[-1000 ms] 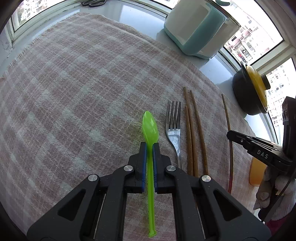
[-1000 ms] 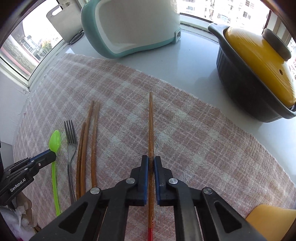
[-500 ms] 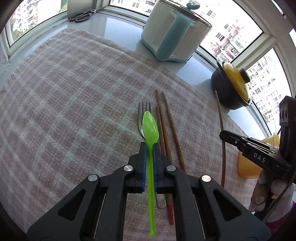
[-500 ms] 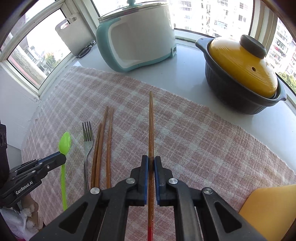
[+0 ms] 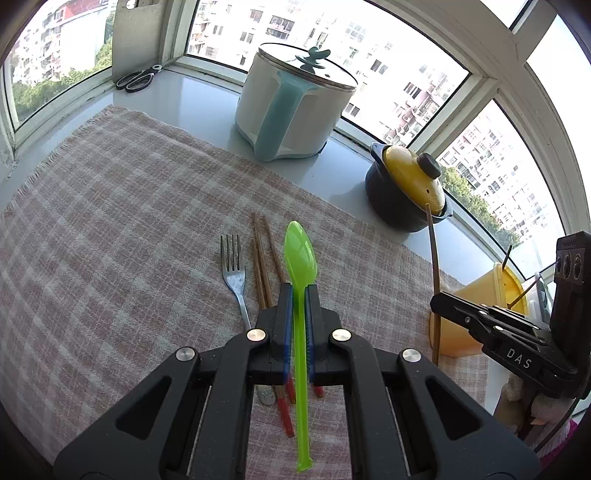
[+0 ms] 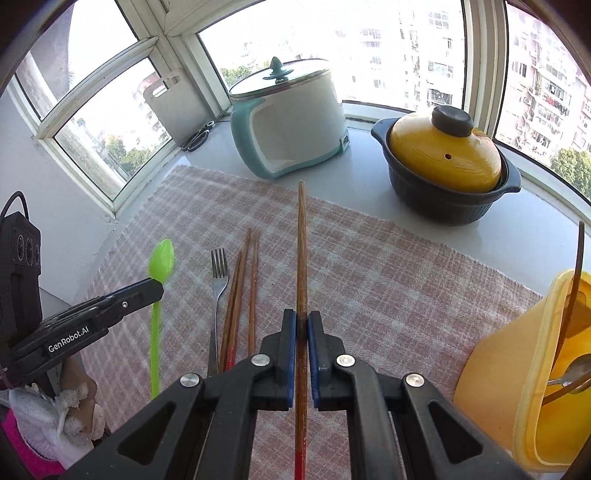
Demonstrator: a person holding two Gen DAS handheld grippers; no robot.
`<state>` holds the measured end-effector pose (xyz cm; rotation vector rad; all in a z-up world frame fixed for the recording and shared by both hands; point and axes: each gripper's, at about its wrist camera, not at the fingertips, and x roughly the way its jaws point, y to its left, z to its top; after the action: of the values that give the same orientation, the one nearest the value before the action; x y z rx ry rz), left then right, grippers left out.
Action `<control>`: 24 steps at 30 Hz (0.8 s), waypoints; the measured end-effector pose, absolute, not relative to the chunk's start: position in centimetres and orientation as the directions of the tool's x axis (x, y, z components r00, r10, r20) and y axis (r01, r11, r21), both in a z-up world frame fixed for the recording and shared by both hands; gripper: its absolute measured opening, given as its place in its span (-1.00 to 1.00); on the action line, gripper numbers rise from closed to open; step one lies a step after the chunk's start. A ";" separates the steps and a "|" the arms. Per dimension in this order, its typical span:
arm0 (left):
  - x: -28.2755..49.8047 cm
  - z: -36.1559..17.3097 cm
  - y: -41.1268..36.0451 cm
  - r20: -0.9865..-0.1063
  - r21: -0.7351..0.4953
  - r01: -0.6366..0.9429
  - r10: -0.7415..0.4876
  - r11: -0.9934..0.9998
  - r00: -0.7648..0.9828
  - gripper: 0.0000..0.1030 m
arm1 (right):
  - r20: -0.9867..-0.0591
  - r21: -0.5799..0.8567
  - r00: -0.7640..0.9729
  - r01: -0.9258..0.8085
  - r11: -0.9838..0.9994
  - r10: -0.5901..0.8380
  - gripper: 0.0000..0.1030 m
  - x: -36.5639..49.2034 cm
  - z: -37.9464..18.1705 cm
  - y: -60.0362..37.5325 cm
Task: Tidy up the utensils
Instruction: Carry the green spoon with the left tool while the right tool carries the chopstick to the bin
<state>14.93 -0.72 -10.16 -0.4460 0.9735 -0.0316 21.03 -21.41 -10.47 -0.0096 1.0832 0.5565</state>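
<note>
My left gripper (image 5: 298, 295) is shut on a green plastic spoon (image 5: 300, 254) and holds it above the checked cloth (image 5: 110, 221). My right gripper (image 6: 301, 321) is shut on a single brown chopstick (image 6: 301, 240), also lifted. A metal fork (image 5: 233, 273) and three brown chopsticks (image 5: 260, 258) lie side by side on the cloth below. A yellow utensil holder (image 6: 535, 369) stands at the right with a spoon and a chopstick inside. In the right wrist view the left gripper (image 6: 155, 288) with the spoon (image 6: 161, 258) is at the left.
A white and teal electric cooker (image 5: 295, 110) and a dark pot with a yellow lid (image 5: 406, 192) stand on the sill behind the cloth. Scissors (image 5: 136, 77) and a cutting board (image 5: 138, 33) are at the back left. Windows surround the sill.
Both grippers have risen and tilted up from the cloth, each with its utensil. The left gripper has shifted right, over the chopsticks. The yellow holder has come into view.
</note>
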 end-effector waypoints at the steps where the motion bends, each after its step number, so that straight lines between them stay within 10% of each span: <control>1: 14.9 -9.8 -1.1 -0.785 -0.382 -0.163 -0.226 0.910 0.577 -0.93 | -0.831 0.261 0.354 -0.434 0.862 0.430 -0.93 20.7 -10.0 -21.7; 24: 14.6 -3.0 -11.5 -0.660 -0.436 0.055 -0.361 0.898 0.659 -0.93 | -0.724 0.264 0.539 -0.359 0.895 0.430 -0.93 14.9 -2.2 -33.0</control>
<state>14.65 -11.52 -3.01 -0.4007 0.8221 -0.2425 14.87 -32.95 -2.18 0.0872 0.8850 0.4693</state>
